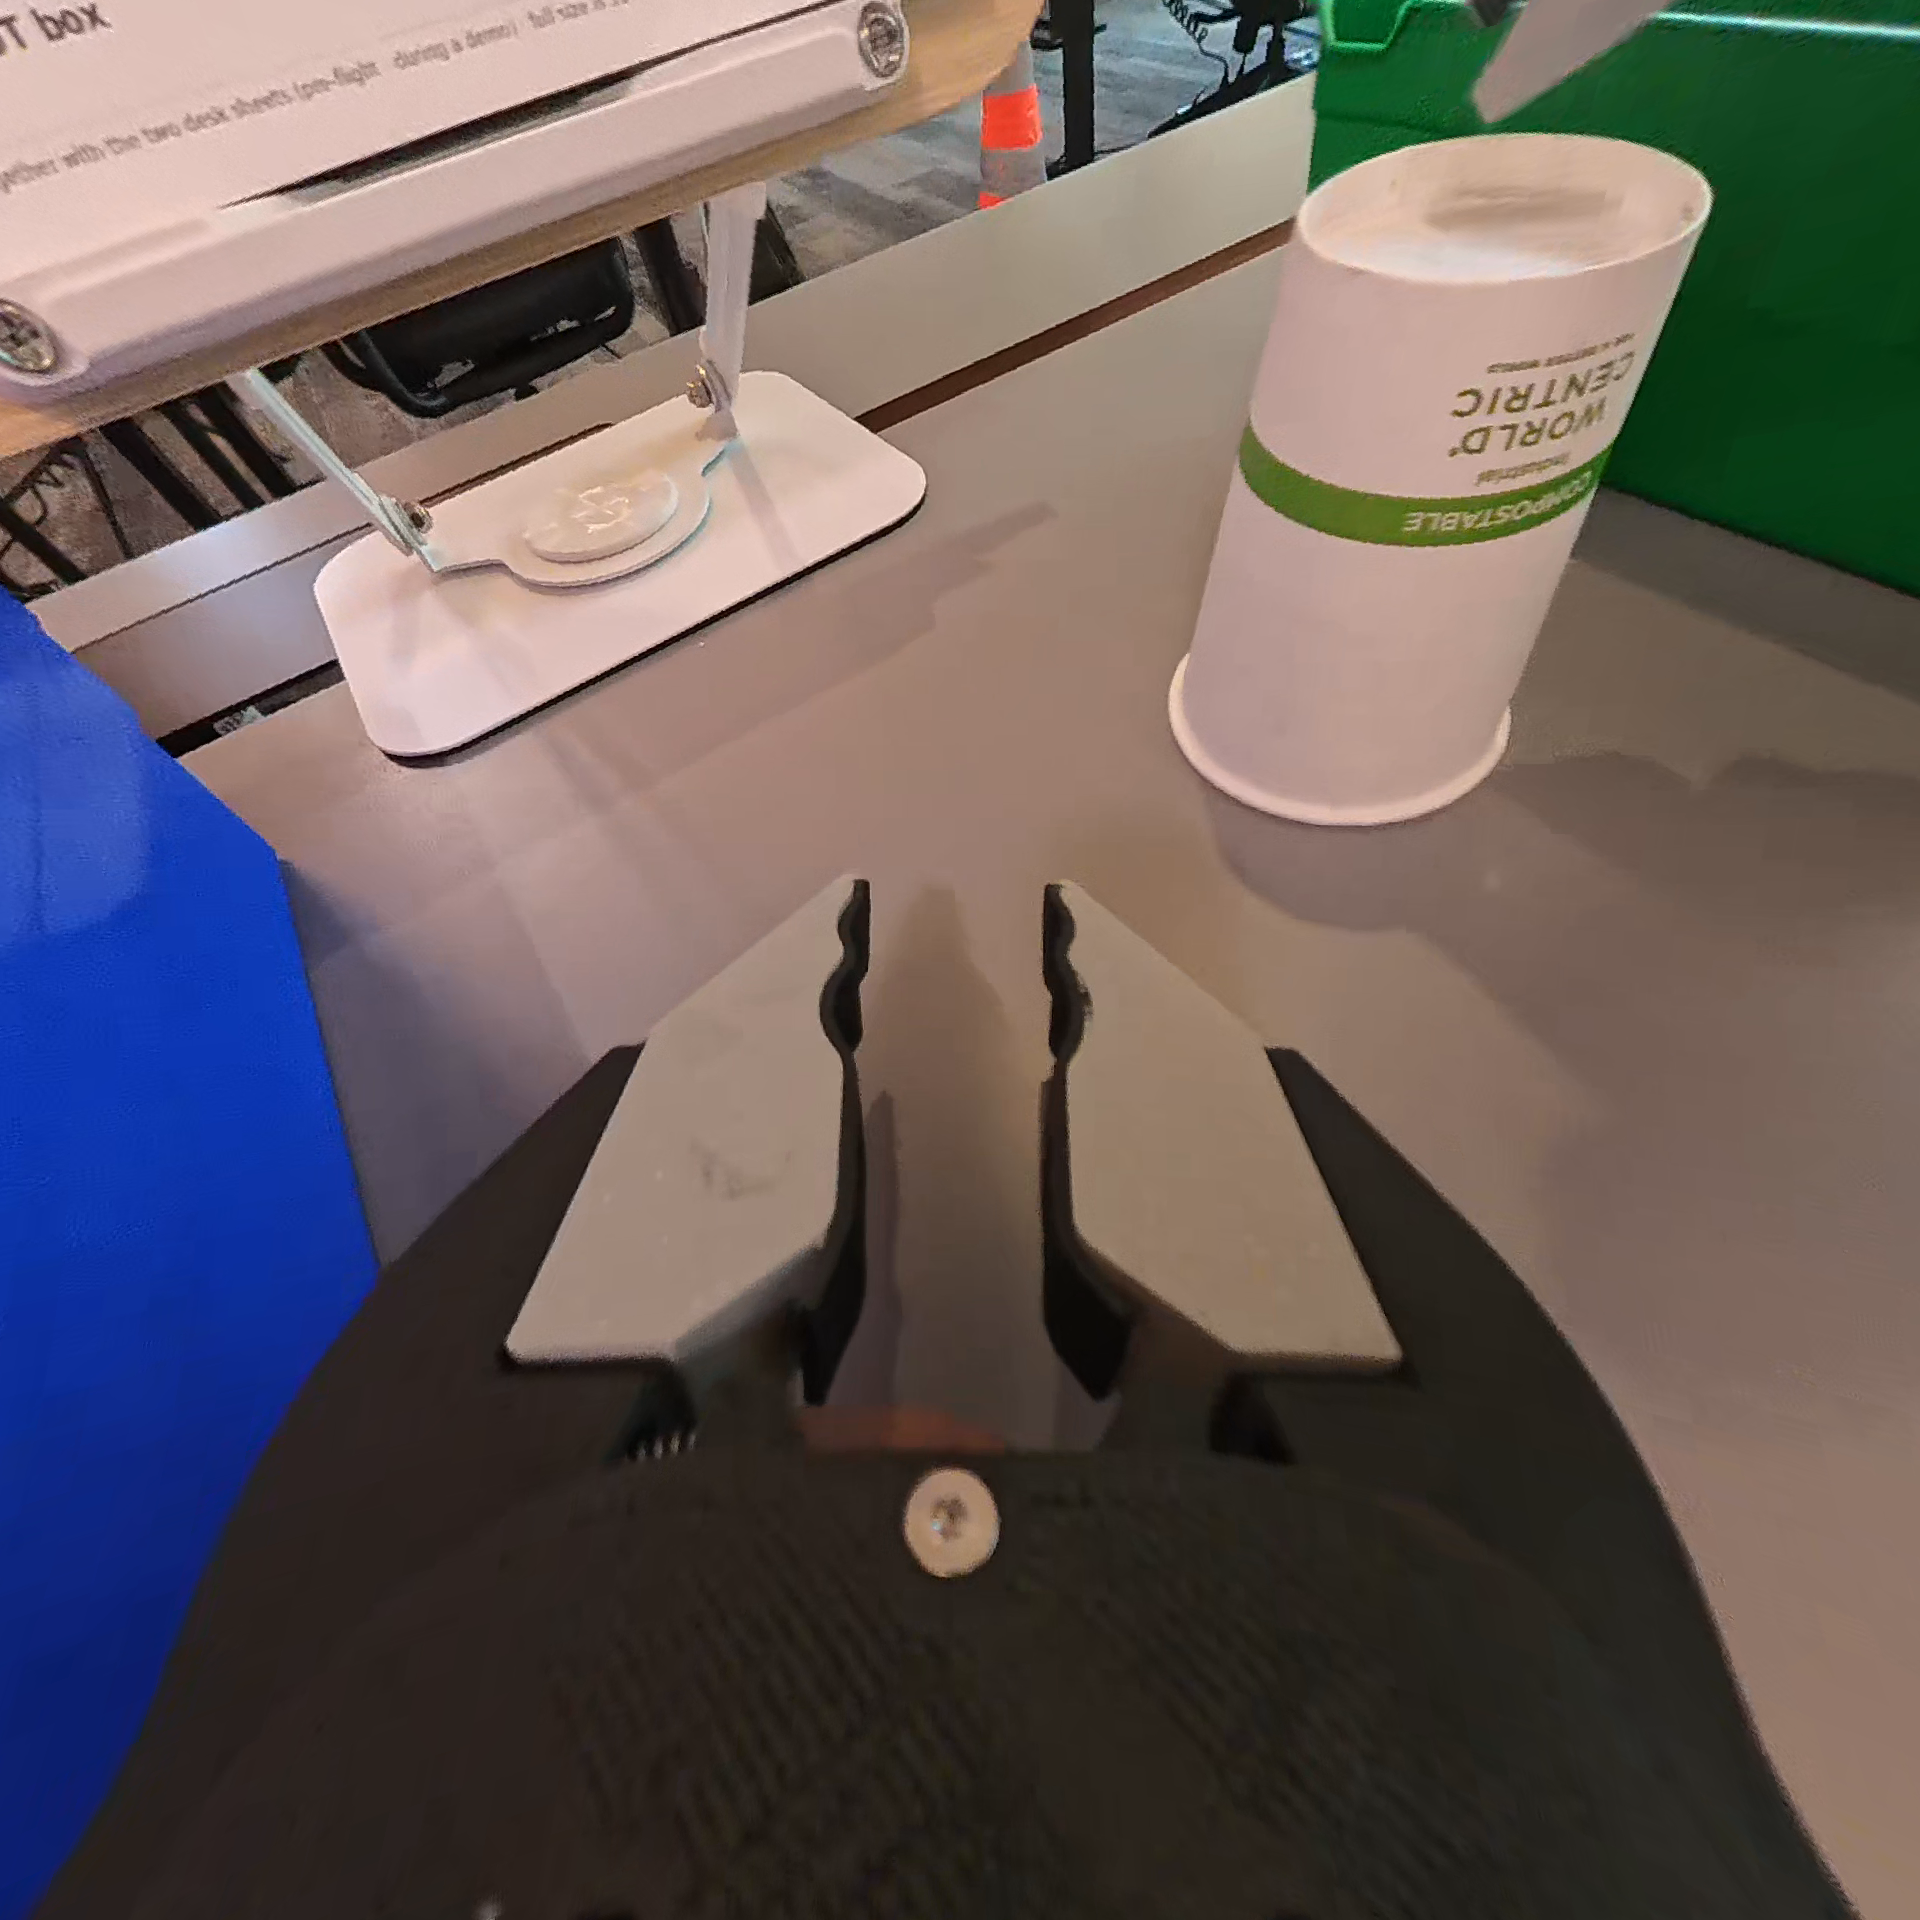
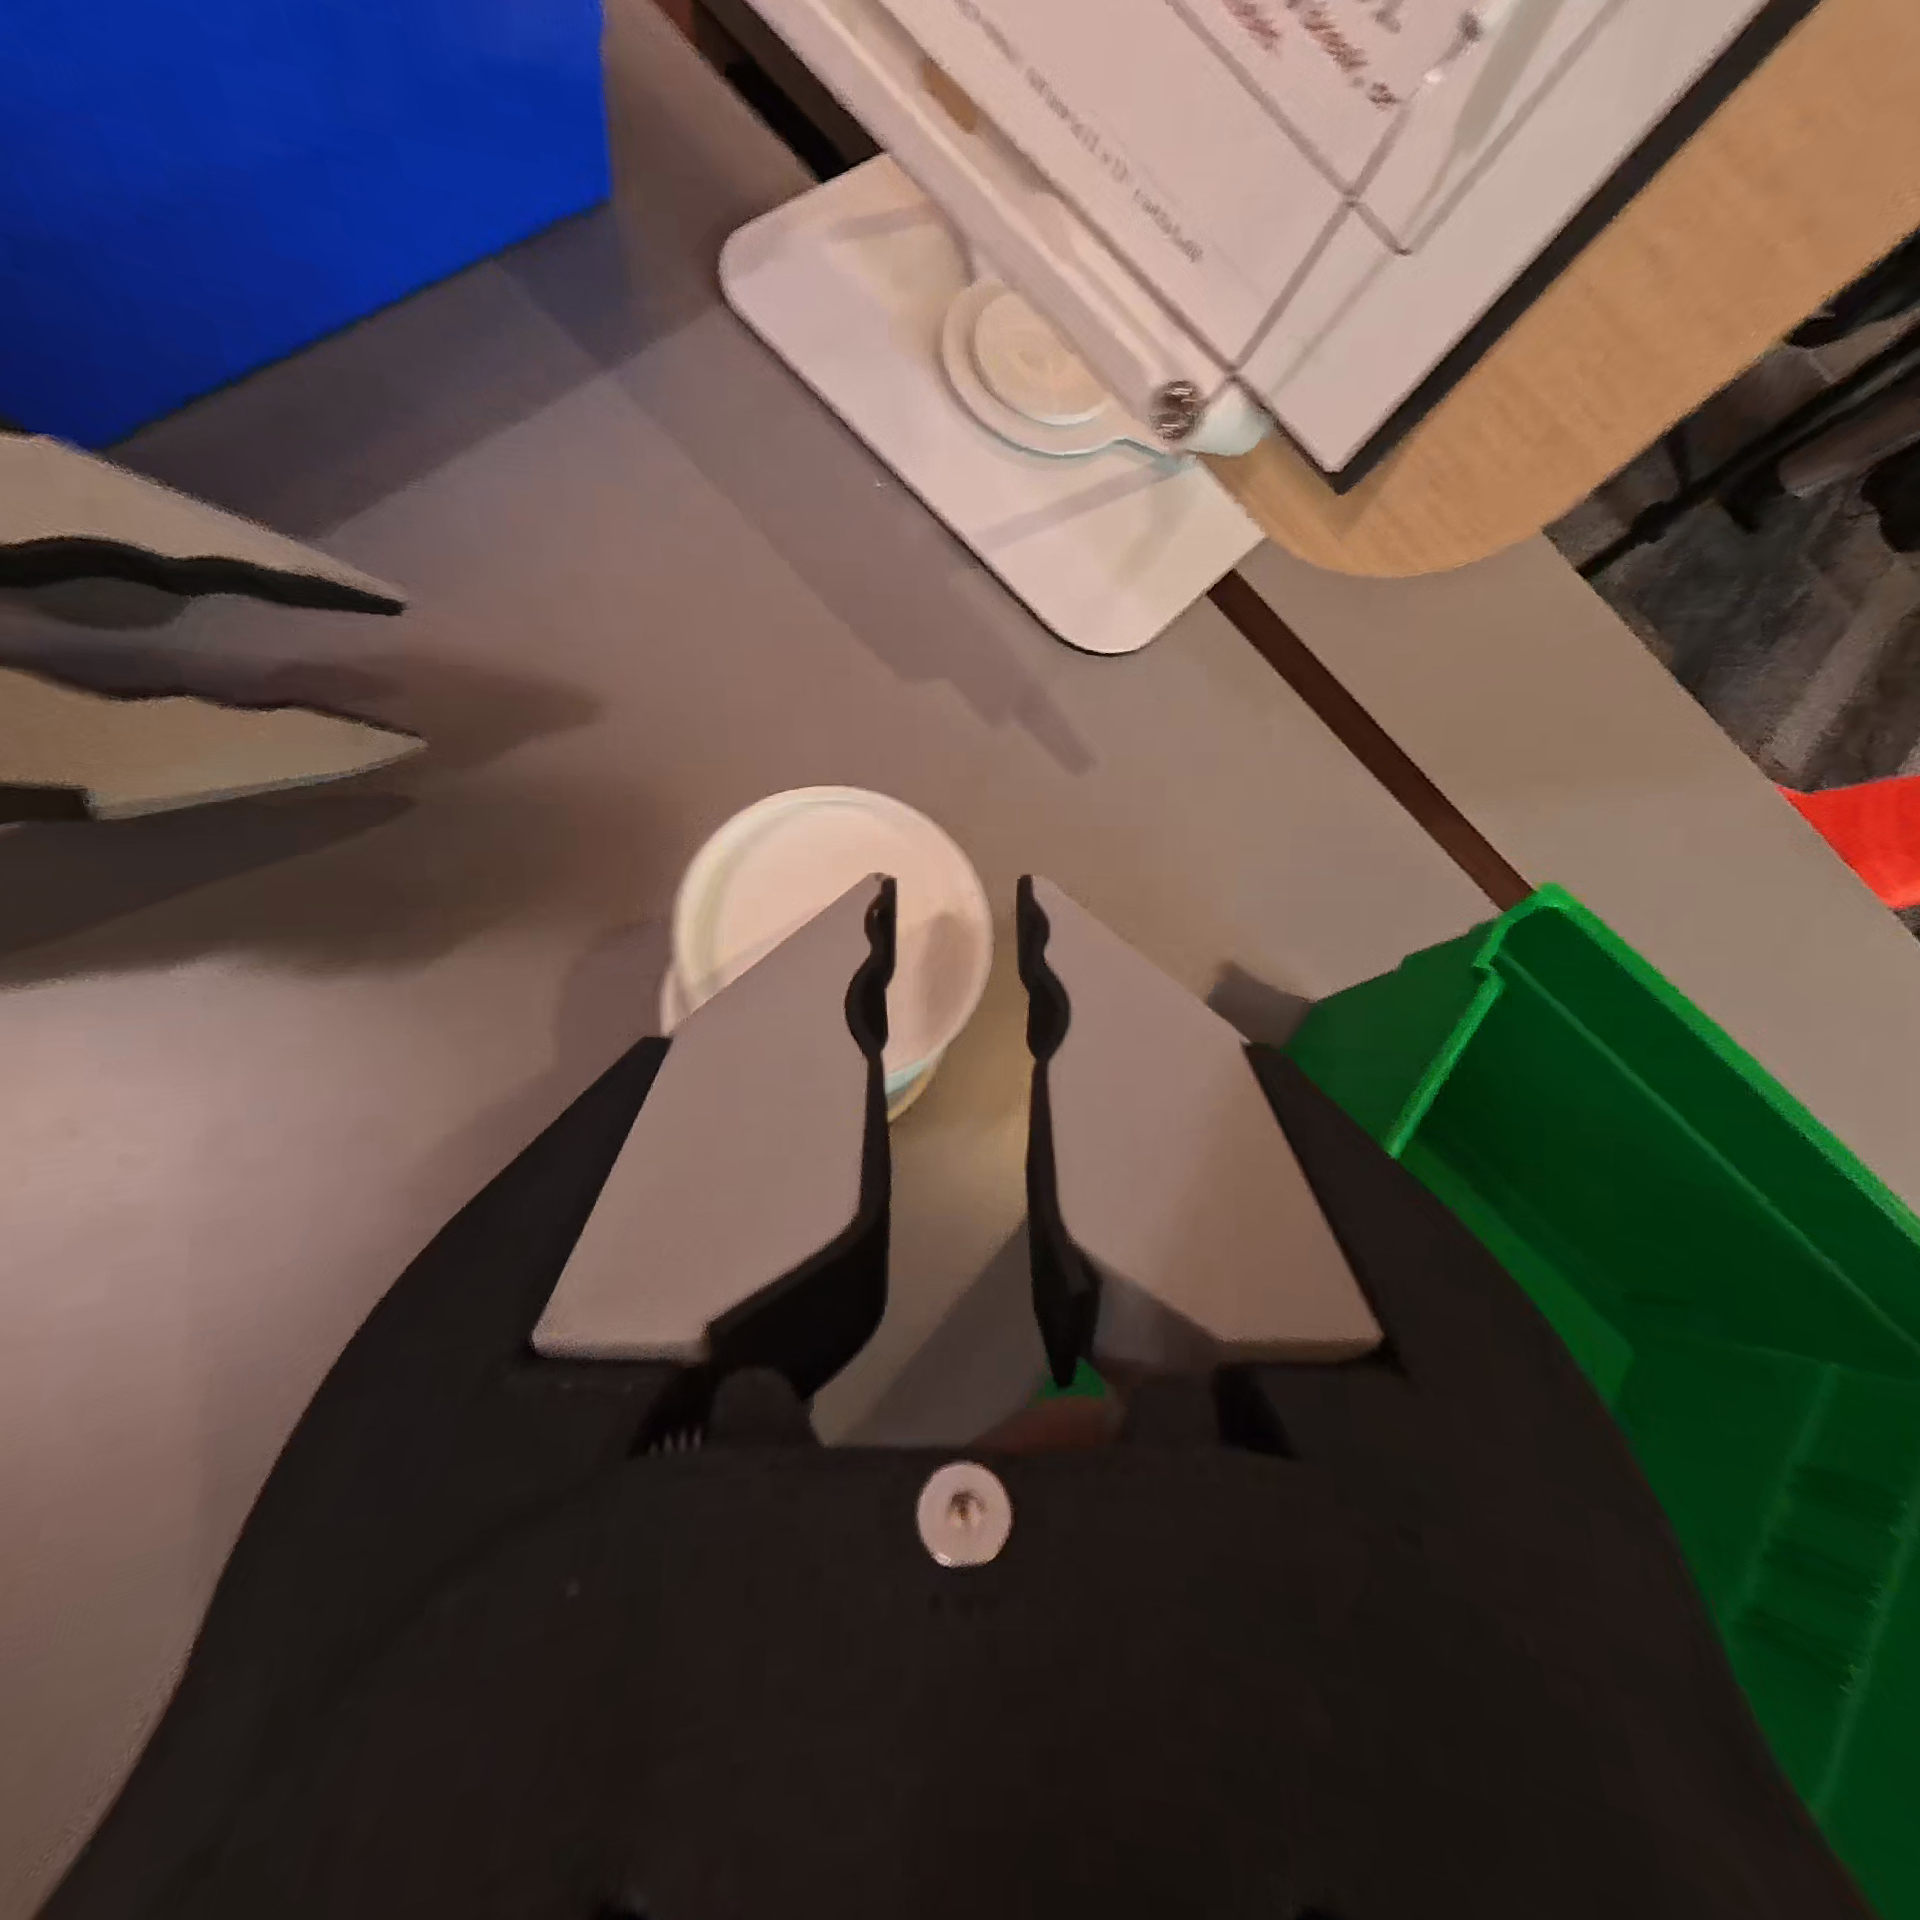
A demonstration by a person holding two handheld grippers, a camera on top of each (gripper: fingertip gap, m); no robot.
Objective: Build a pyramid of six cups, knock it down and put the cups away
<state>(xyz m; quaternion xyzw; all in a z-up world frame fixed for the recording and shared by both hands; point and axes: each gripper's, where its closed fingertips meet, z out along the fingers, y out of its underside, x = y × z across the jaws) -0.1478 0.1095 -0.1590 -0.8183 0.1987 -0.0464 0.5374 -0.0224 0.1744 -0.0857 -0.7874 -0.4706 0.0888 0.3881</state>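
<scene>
Your bench [image 1: 1039, 727] is a wide grey surface, and what sits on it frames a free working patch in the middle. A blue bin [image 1: 125, 1143] stands at the near left and a green bin [image 2: 1621, 1195] at the right; judging by the task, one or both hold the cups. At the far side a white stand [image 1: 623, 582] props up a tilted board with printed sheets [image 1: 416, 135], angled so you can read it without it crowding the build area.

One cup [image 1: 1403, 499] stands upside down, rim on the bench, just beside the green bin; mouth-down gives a flat top for stacking, so it looks like the first base cup. No other cup is visible.

Your right gripper [image 2: 951, 894] hangs above that cup, fingers parted and holding nothing. Your left gripper [image 1: 956, 904] sits low over bare bench, well apart from the cup, its fingers also parted and empty.
</scene>
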